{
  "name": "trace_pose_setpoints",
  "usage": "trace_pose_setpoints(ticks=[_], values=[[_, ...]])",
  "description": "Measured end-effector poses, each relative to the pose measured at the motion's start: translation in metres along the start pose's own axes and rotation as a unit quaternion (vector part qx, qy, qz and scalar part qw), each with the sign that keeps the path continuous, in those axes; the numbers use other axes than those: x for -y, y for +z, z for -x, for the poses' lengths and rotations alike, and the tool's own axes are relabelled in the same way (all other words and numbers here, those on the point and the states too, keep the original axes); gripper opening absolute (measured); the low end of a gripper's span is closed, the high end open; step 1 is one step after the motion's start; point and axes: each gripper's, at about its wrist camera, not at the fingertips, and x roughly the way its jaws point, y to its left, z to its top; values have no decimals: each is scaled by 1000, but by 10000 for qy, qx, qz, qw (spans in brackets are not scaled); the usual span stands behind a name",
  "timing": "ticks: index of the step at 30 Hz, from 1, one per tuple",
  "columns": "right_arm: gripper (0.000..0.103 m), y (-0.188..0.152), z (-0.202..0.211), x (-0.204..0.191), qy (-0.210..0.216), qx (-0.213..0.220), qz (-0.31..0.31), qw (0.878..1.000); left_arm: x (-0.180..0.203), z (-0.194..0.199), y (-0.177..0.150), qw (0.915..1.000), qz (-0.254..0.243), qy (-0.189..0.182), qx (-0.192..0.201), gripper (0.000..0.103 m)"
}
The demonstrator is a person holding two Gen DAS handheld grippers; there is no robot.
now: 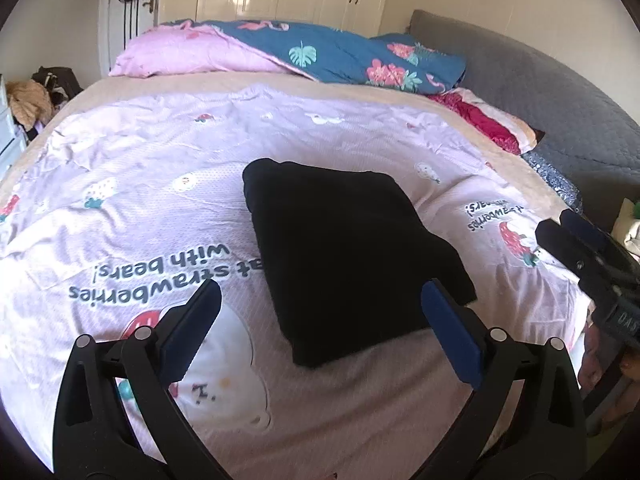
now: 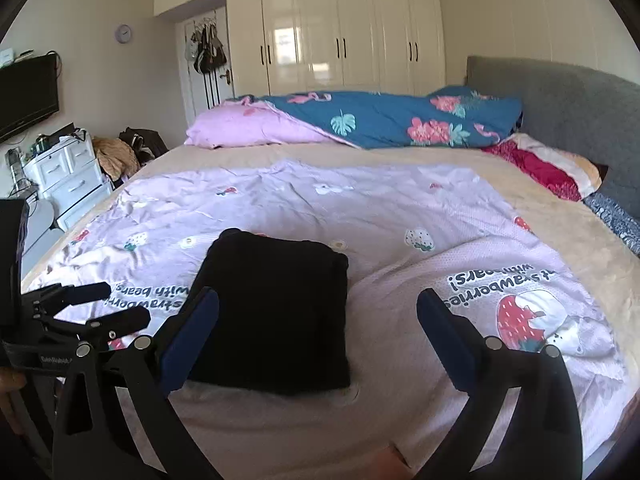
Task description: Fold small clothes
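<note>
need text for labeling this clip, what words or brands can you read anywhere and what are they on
"...t strawberries with bears!" upside down on the pink sheet, near the folded black garment, which partly covers it.
"...t strawberries with bears!" a second print on the same sheet, above a strawberry picture; part of it is creased.
White lettering on the right gripper body: too blurred to read.
White lettering on the left gripper strap: too blurred to read.

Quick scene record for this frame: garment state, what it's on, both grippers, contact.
garment: black garment, folded into a compact rectangle
surface: pink printed sheet spread on the bed
left gripper: open, fingers apart, holding nothing
right gripper: open, fingers apart, holding nothing
contact: neither gripper grasps the garment; whether any finger touches it is unclear
background: blue floral duvet, white wardrobe
</note>
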Motion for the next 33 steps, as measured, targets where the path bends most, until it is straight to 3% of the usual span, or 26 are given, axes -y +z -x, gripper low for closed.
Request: trace_pose_setpoints(ticks=[5, 15, 25, 33], values=[[99, -29, 24, -13, -44, 103, 51, 9999, -5, 23, -21, 9998, 20, 50, 191, 94], [99, -84, 41, -26, -219, 93, 39, 9997, -13, 37, -65, 9998, -86, 76, 140, 94], [99, -111, 48, -27, -265, -186, -118, 9994, -19, 33, -100, 10000, 10, 54, 54, 94], [99, -131, 43, -32, -447, -324, -70, 9985, -20, 32, -107, 9998, 74, 140, 86, 94]])
